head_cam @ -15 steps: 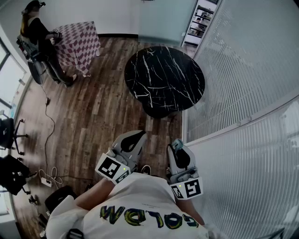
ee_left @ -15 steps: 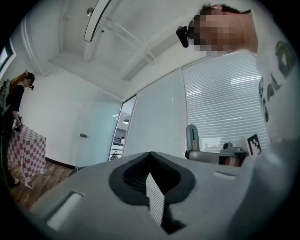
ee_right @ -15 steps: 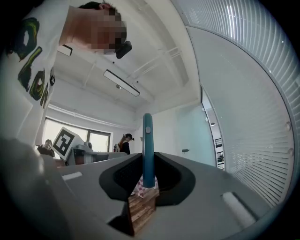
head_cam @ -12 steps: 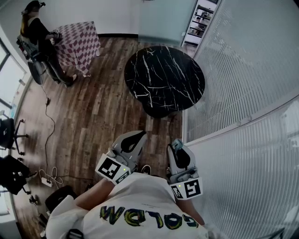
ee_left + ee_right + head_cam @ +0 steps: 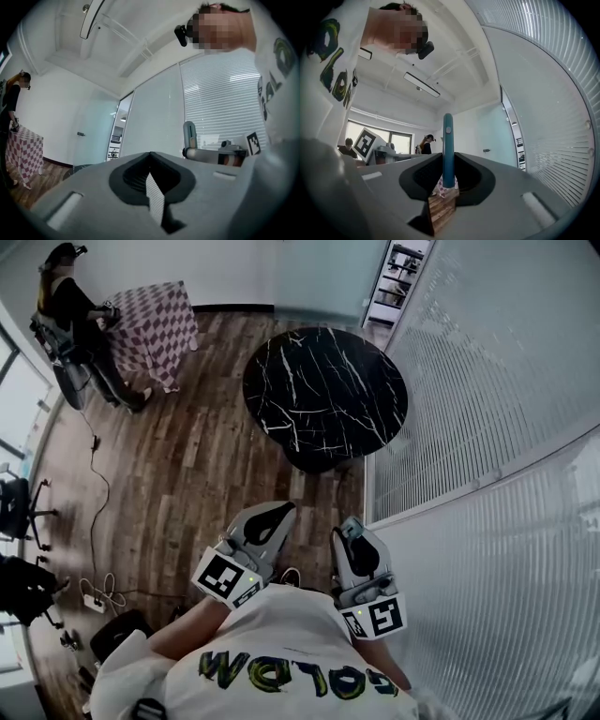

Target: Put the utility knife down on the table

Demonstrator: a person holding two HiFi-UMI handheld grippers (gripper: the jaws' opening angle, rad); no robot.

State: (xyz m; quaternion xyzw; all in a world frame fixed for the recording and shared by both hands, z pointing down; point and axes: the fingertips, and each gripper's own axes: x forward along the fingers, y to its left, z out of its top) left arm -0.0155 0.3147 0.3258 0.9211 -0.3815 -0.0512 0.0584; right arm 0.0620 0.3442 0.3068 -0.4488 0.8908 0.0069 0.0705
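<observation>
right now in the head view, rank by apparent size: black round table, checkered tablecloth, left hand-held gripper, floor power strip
1. black round table
2. checkered tablecloth and left hand-held gripper: about alike; gripper is nearer the camera
3. power strip, smallest

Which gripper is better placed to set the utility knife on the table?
Right. The right gripper is clamped on the utility knife; the left gripper is shut, empty. The black table lies ahead of both.
</observation>
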